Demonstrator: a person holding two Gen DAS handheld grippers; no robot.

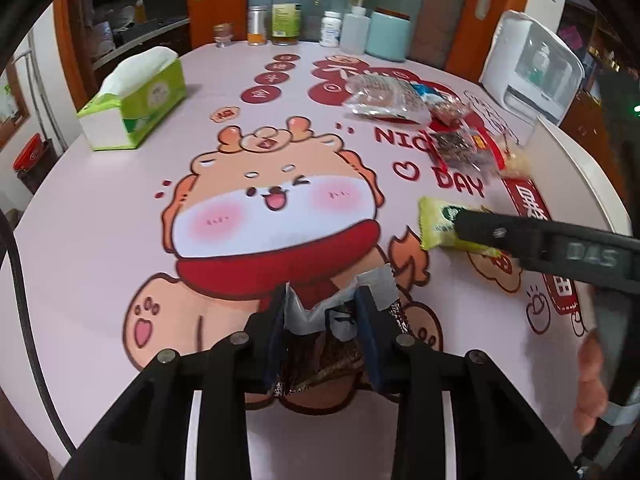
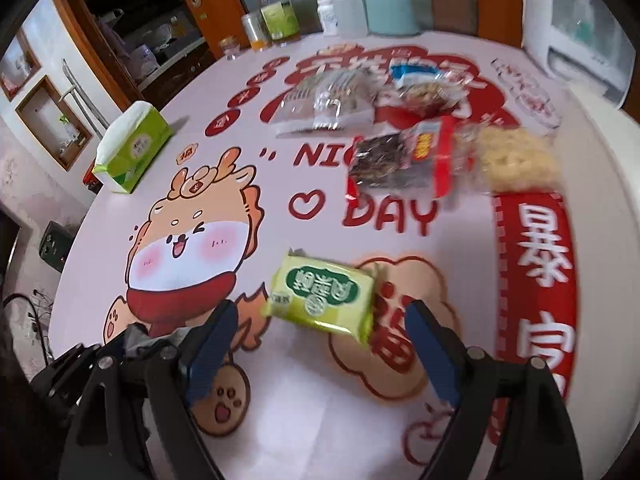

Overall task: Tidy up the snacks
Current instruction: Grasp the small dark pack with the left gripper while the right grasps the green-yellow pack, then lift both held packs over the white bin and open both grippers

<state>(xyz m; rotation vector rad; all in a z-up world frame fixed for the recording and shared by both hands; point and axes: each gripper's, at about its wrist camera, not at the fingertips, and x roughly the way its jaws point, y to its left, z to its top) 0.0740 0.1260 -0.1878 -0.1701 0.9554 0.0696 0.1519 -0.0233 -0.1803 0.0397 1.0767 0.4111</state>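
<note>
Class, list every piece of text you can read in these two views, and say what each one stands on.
"NIC" and "DAY": tablecloth, partly covered.
"DAS": side of the right tongs, blurred.
"暴": red banner printed on the tablecloth.
Green snack packet: characters too blurred to read.
Bottle labels: too small.

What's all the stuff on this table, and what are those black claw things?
Green snack packet: one, yellow-green, near table edge, ahead of the right claw.
Snack bags: several, clear, red, blue, clustered mid-table.
Tissue box: one, green and white, left side.
Bottles and jars: about six, mixed colours, far edge.
White appliance: one, far right.
Tablecloth: pink, cartoon animal print.
Silver-brown wrapper: one, pinched in left gripper.
Right gripper: black, blue pads, open.
Fingers: lower right edge.
</note>
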